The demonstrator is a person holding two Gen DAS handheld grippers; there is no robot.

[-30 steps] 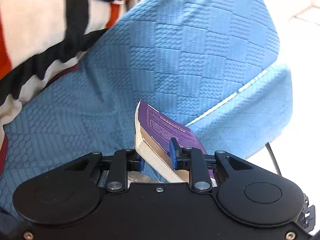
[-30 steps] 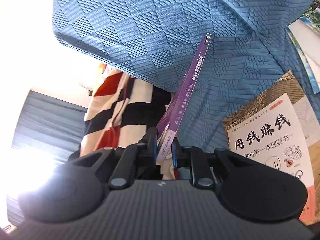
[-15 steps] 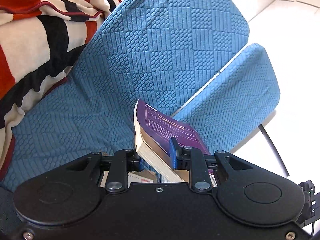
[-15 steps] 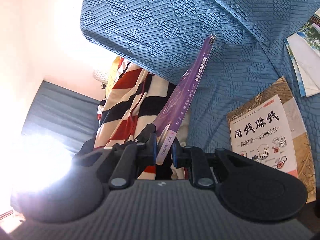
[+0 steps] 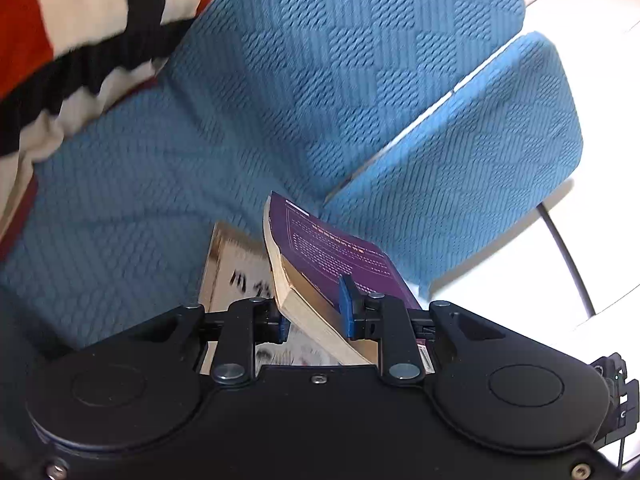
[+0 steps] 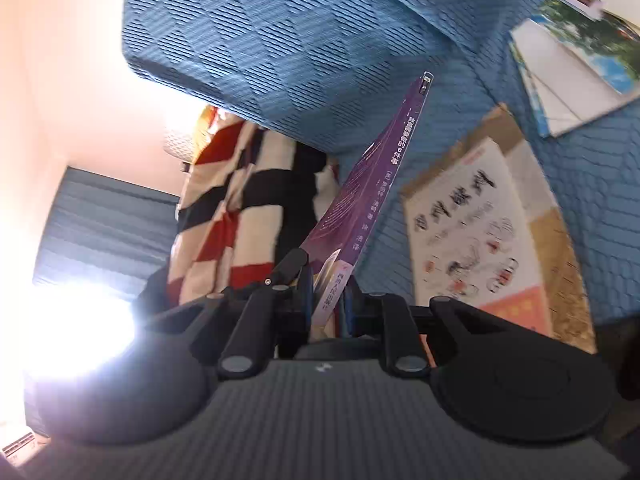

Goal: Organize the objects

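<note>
Two grippers clamped one purple book between them: the left gripper [image 5: 314,314] pinched its page edge at lower centre, while the right gripper [image 6: 328,304] gripped the purple book [image 6: 372,200] by its spine end. It hung tilted above the blue textured cushion [image 5: 280,80]. A white-and-tan book [image 6: 480,232] lay flat at right of the right-wrist frame, a booklet [image 6: 568,72] at upper right, a striped blanket [image 5: 60,40] at upper left of the left-wrist frame. Sorting appeared unfinished, the purple book not yet set down.
</note>
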